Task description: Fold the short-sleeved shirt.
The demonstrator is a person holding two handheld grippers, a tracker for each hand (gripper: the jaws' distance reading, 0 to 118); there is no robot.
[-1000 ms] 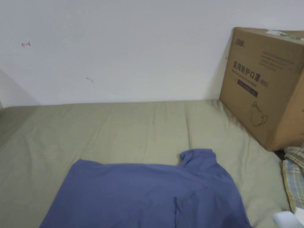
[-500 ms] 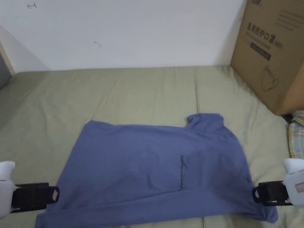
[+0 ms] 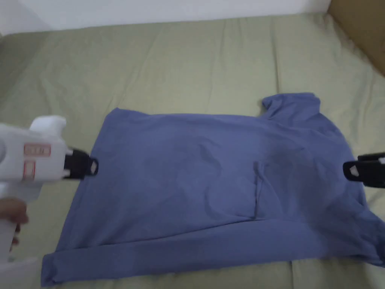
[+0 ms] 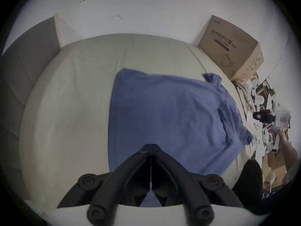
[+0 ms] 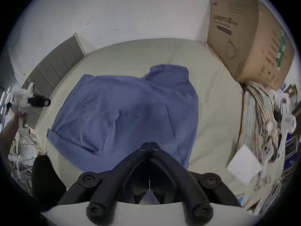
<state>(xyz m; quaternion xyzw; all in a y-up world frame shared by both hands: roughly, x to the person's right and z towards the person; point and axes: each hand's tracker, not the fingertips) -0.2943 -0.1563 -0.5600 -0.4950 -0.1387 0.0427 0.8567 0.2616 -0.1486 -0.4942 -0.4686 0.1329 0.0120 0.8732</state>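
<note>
A: As things lie, item 1, largest first: bed (image 3: 180, 67), green sheet, wide bare stretch toward the wall. Item 2?

B: Shirt (image 3: 195, 180), blue, spread flat mid-bed, collar end to the right, hem end to the left. Near long edge looks turned over once as a narrow band; sleeve (image 3: 293, 105) at far right lies out. Judged approx. one fold in, rest still to do.

A: Item 3, box (image 5: 247, 38)?

B: Cardboard, far right corner by the wall, well apart from shirt. Plaid cloth (image 5: 257, 108) w/ clutter along right bed edge, so less room that side.

A: Grippers?

B: Left gripper (image 3: 90, 166) just beside hem edge, jaws closed, holding nothing. Right gripper (image 3: 351, 171) at collar-side edge, jaws together too, empty. Both own views show tips meeting above the cloth.

A: Room?

B: Ample far side and left; tight at right.
</note>
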